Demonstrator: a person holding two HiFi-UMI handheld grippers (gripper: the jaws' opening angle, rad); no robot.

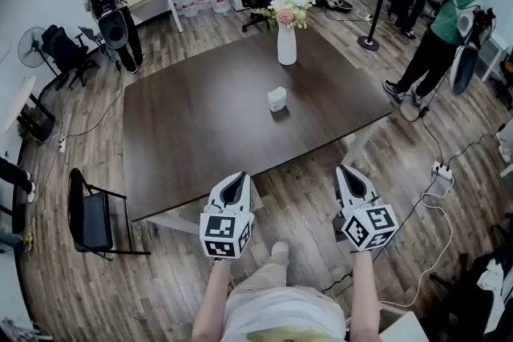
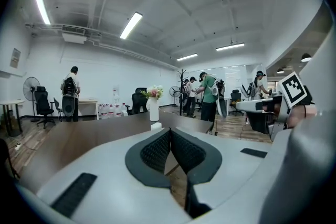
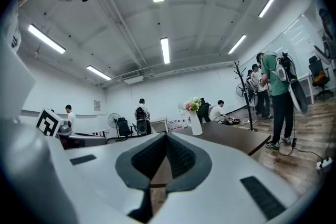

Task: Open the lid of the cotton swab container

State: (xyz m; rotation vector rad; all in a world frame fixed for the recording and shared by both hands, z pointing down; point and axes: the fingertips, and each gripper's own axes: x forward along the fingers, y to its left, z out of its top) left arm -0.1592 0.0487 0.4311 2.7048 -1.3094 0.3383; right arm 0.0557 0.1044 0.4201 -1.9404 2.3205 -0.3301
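**Cotton swab container (image 1: 277, 98) at mid-table, not gripped**

Table (image 1: 184, 148): dark top. I hold the left gripper (image 1: 235, 180) and right gripper (image 1: 349, 176) off its near edge, each with jaws pressed together, empty. Vase (image 1: 286, 44) near the far edge; container near centre.

The cotton swab container (image 1: 277, 98) stands on the table (image 1: 184, 140), near its middle. Behind it, toward the far edge, stands the vase (image 1: 286, 44), well apart from it. The left gripper (image 1: 234, 177) and the right gripper (image 1: 346, 171) hang side by side before the table, the left at its near edge, the right over the floor. A chair (image 1: 86, 220) stands left of the near corner. A pole stand (image 1: 370, 40) stands right of the far corner, with 1 person (image 1: 437, 28) further right.
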